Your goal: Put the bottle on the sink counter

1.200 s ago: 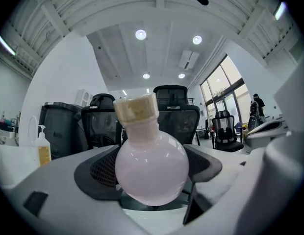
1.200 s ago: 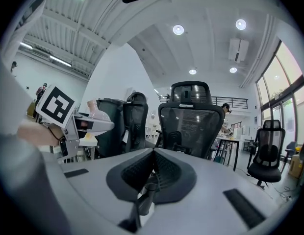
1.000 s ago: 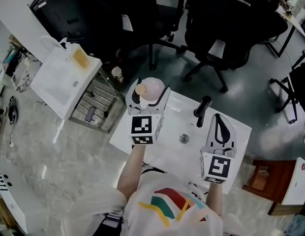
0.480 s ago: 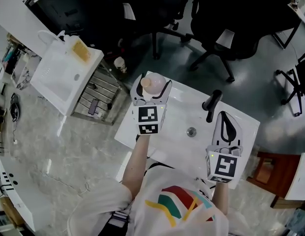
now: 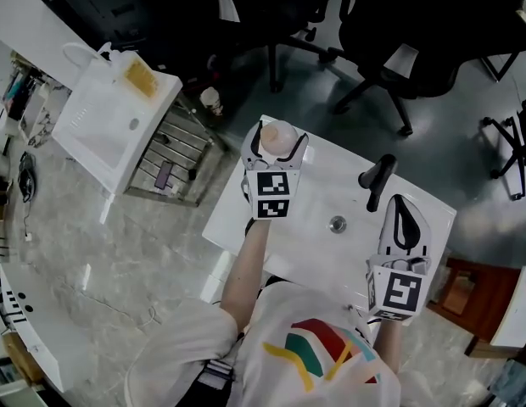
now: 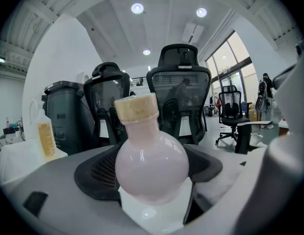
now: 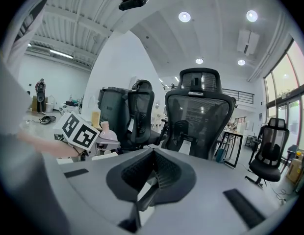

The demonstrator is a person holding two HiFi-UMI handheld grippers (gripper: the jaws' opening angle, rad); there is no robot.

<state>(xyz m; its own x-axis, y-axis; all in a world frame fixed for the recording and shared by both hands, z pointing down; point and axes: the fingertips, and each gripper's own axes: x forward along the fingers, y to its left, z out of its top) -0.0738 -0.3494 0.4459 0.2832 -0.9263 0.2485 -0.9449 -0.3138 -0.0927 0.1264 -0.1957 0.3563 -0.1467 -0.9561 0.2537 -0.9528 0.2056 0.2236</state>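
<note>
Fingers point(image 5: 249, 149) of the left gripper point(image 5: 277, 141) pinch the pink bottle point(image 5: 279, 134) over the far left corner of the sink bench point(image 5: 307, 257). Head view: the bottle looks smaller than a second ago, so it is probably being lowered and release is close. The right gripper point(image 5: 404, 219) sits by the faucet point(image 5: 377, 176), fingers pressed together, empty.

Left gripper view: bottle upright and corked, white bench right beneath. Whether the base touches is unclear.

Right gripper view: bottle small, partly behind the marker cube point(image 7: 81, 130).

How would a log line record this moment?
left gripper: shut on round pink cork-topped bottle, over white sink counter | right gripper: shut, empty
</note>
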